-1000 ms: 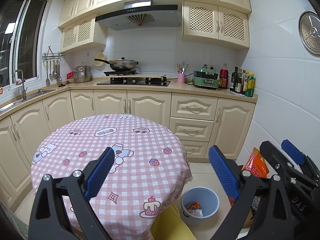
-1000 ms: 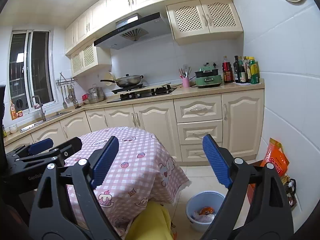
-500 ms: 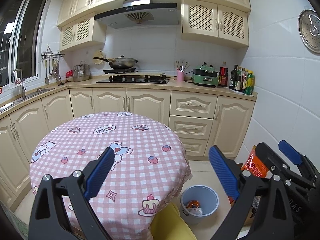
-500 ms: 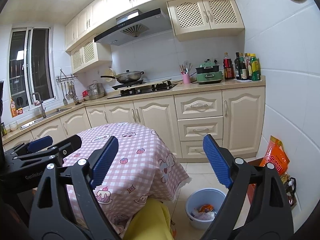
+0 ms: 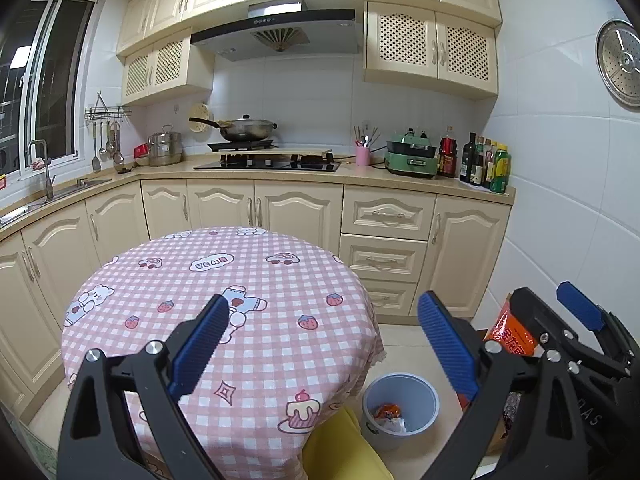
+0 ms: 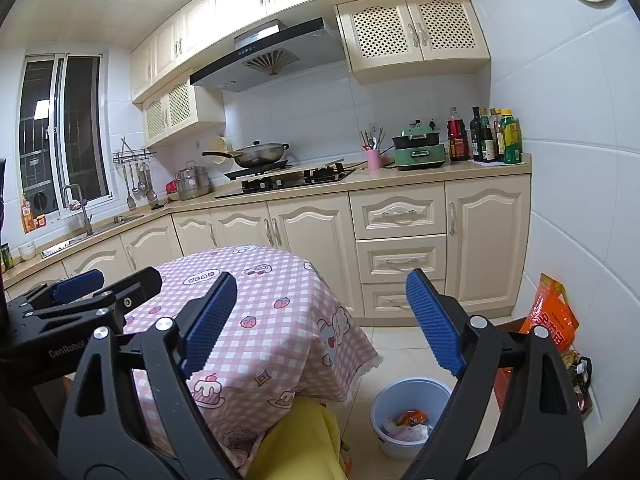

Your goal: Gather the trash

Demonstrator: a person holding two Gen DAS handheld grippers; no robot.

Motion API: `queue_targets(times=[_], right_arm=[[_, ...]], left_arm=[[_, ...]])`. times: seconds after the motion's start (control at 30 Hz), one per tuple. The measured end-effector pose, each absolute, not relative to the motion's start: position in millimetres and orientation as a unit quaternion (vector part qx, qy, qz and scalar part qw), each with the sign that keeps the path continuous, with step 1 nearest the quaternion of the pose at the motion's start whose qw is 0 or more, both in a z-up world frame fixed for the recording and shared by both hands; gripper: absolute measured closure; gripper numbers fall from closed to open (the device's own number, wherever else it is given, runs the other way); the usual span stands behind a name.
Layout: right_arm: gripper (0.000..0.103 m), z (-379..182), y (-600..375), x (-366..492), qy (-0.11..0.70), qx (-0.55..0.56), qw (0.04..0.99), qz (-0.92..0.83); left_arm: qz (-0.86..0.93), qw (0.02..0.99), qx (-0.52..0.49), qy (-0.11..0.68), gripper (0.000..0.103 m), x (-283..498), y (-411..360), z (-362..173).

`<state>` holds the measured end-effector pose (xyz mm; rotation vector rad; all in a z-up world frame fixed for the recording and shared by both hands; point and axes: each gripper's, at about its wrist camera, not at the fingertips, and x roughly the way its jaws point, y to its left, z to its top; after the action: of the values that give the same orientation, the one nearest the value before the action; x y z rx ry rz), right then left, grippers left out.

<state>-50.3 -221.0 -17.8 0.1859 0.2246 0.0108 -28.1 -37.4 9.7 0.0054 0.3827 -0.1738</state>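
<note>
Right now both the left gripper [image 5: 320, 344] and the right gripper [image 6: 320, 328] hover with jaws spread wide and nothing between them, above a round table [image 5: 256, 280] under a pink checked cloth. Trash [image 6: 408, 424] lies inside the pale blue bin [image 6: 416, 392] on the floor just beside the table, near an orange bag [image 6: 554, 316] against the wall

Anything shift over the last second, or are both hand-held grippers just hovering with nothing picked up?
Nothing visibly changed. The left hand-held gripper and right hand-held gripper stay open and empty above the pink checked tablecloth, and the blue bin on the floor still holds the same wrappers.
</note>
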Motion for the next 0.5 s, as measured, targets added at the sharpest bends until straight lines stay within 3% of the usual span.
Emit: queue_targets(times=[0.5], right_arm=[[0.018,-19.6,-218.6,-51.4,0.116,0.086,0.989,0.007]], left_arm=[[-0.083,0.978,0.002,0.191,0.010,-28.8,-35.7,9.1]])
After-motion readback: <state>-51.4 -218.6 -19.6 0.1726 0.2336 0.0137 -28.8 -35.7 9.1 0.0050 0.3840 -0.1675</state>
